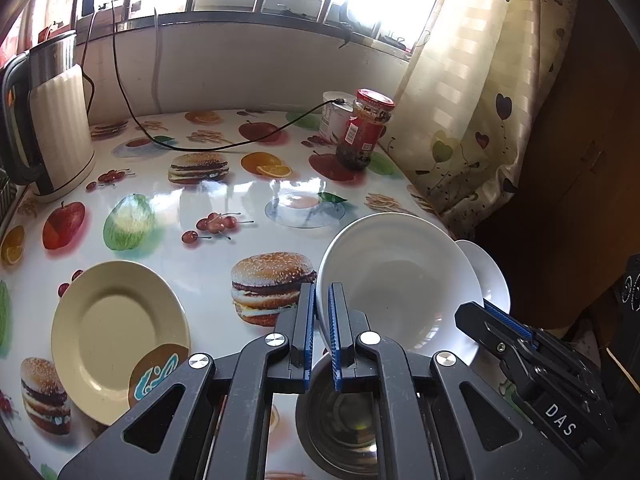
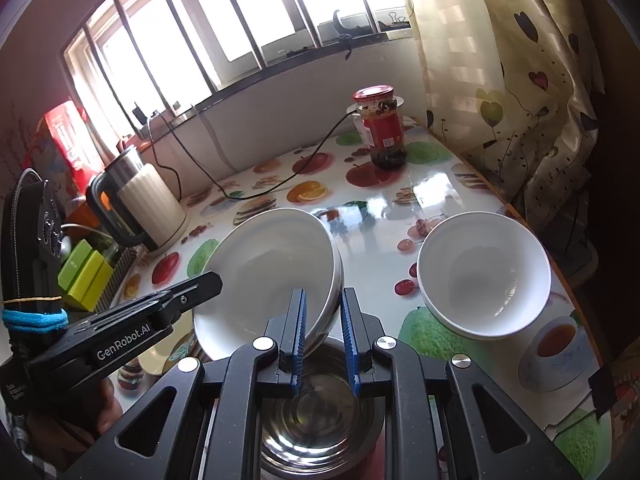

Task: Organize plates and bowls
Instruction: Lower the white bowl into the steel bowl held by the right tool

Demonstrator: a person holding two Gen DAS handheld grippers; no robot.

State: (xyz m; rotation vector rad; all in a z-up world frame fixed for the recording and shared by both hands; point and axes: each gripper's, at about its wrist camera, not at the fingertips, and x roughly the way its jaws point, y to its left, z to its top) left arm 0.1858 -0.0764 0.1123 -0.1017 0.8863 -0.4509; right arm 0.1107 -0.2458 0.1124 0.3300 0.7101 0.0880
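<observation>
A large white bowl (image 1: 396,280) is held tilted above a steel bowl (image 1: 344,428) near the table's front edge. My left gripper (image 1: 320,320) is shut on its left rim. My right gripper (image 2: 323,320) is closed on the bowl's right rim (image 2: 272,272); it shows at the bowl's right side in the left wrist view (image 1: 492,316). The steel bowl (image 2: 316,412) lies right under both. A second white bowl (image 2: 484,272) stands on the table to the right, and a cream plate (image 1: 116,332) lies to the left.
An electric kettle (image 1: 52,124) stands at the back left, its cord (image 1: 224,146) running across the table. A red-labelled jar (image 1: 366,128) and a white cup (image 1: 334,116) stand at the back right. A curtain (image 1: 472,92) hangs along the table's right edge.
</observation>
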